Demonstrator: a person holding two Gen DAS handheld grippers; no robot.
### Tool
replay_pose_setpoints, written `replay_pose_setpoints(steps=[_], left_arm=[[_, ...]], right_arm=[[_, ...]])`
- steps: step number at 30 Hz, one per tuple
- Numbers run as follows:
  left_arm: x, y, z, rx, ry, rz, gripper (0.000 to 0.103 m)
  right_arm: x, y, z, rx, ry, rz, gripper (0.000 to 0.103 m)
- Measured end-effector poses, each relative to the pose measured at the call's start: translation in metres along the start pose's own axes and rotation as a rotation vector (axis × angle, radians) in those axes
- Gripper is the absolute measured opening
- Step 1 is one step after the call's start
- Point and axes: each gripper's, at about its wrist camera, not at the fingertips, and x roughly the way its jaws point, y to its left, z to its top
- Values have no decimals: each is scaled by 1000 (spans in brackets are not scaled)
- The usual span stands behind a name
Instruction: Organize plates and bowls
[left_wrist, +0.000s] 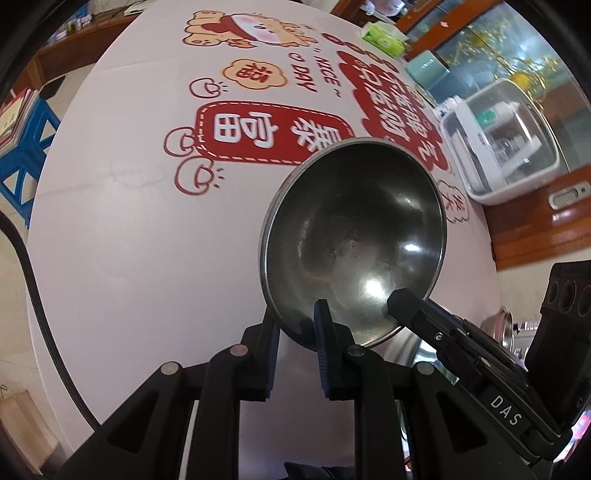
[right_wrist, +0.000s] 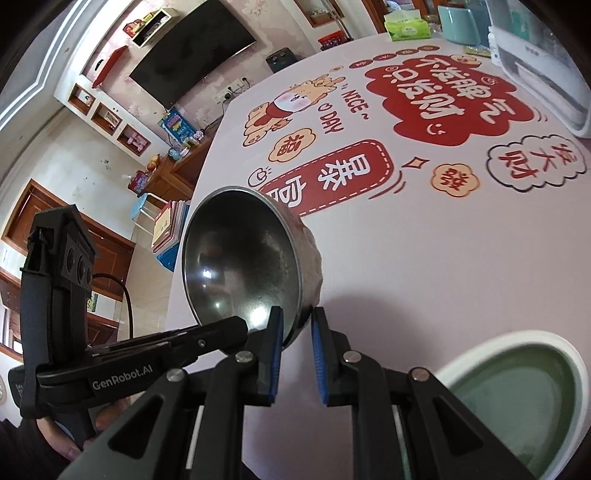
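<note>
1. Left gripper (left_wrist: 295, 325): jaws clamped on the near rim of the steel bowl (left_wrist: 354, 240), one blue pad inside the bowl, the other outside.
2. Right gripper (right_wrist: 297, 328): jaws also closed on the rim of the same steel bowl (right_wrist: 243, 266), at another part of the rim.
3. Steel bowl: tilted on its side, hollow turned toward the left wrist camera, held over the near part of the desk (left_wrist: 147, 240); cannot tell if touching the desk.
4. Green bowl (right_wrist: 517, 398) with white rim: on the desk, near the right gripper, apart from the steel bowl.
5. Desk cover (right_wrist: 443, 258): pale pink with red cartoon prints.
6. Far edge: a tissue pack (right_wrist: 406, 26) and a white plastic box (left_wrist: 506, 147).
</note>
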Motion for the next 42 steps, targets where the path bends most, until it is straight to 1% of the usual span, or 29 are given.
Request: replay_pose_setpoints(steps=[2,7,9,13,19,23,31,36,42], left_arm=[[-6,-5,-9,11,-3,-9,16],[-21,-27,-32,49,-5,-36,16],[-24,-36,-38,72,1,-41,16],[-28,-60,-51,130,10,-25,16],[-31,-89,-67,209,31,-43,16],[-25,-116,-79,258,50,-70,16],[-12,-171,-101,342,88,-89,17],[-1,-198,-112,379,116,-97,17],[13,-231,-122,416,145,-105,18]], right_arm=[[-11,-1,-7,-6,-16,-2,15],[-42,2,-25,-40,-53,-39,15],[-53,-1,-32,-34,-67,-43,15],[-69,-8,-45,-22,-83,-62,15],[-97,-26,-63,2,-122,-86,15],[-116,-45,-75,41,-144,-104,15],[-156,-82,-98,104,-186,-159,15],[-177,-105,-110,144,-194,-179,15],[-195,-129,-117,174,-196,-206,15]])
